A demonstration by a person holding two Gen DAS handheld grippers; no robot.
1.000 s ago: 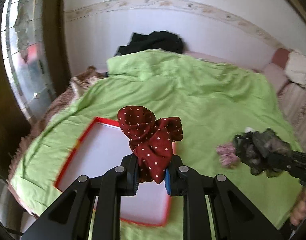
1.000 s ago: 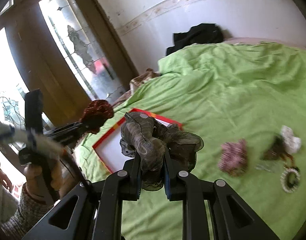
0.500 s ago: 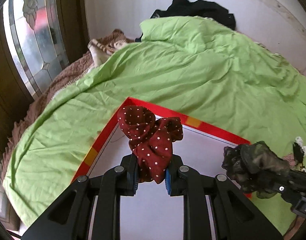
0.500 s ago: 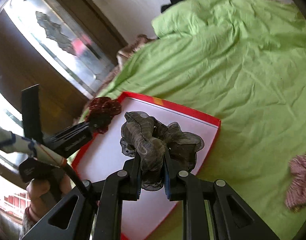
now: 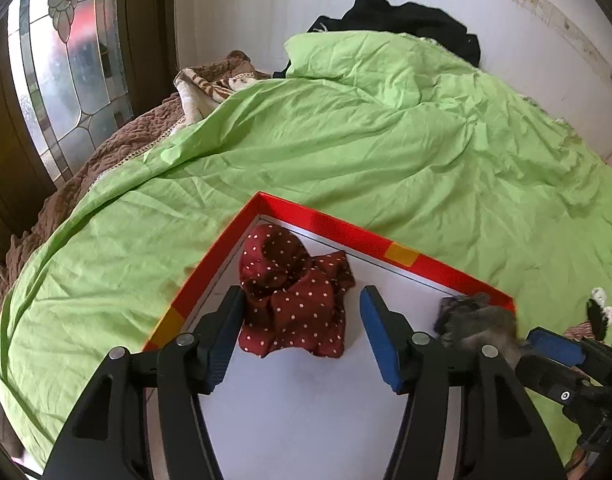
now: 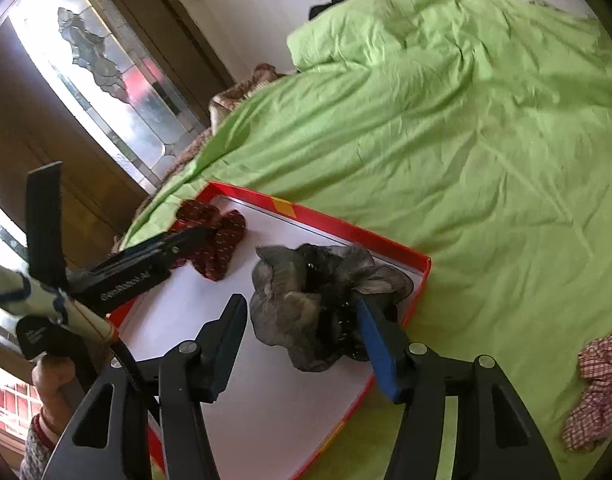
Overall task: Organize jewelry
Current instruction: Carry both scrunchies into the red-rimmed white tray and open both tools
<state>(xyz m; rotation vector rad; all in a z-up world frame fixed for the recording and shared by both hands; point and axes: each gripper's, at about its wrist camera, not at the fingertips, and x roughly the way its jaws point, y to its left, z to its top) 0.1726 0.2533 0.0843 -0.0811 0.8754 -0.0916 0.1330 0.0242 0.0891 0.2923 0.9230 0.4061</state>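
Observation:
A red-rimmed white tray point(image 5: 346, 236) lies on the green bed cover; it also shows in the right wrist view point(image 6: 346, 232). A dark red polka-dot scrunchie point(image 5: 293, 300) lies in the tray's far corner, between the spread fingers of my open left gripper point(image 5: 301, 336). It also shows in the right wrist view point(image 6: 213, 240). A grey-black scrunchie point(image 6: 318, 300) lies in the tray by its right rim, between the spread fingers of my open right gripper point(image 6: 306, 344). It also shows in the left wrist view point(image 5: 474, 320).
A pink checked scrunchie point(image 6: 598, 384) lies on the green cover point(image 6: 466, 140) right of the tray. A black-and-white item point(image 5: 600, 314) lies at the right. Black clothes point(image 5: 406, 20) lie against the wall. A brown blanket point(image 5: 117, 148) and a glass door point(image 5: 65, 80) are at the left.
Both grippers have come down over the tray and opened. The red scrunchie and the grey-black scrunchie have been let go and now lie in the tray.

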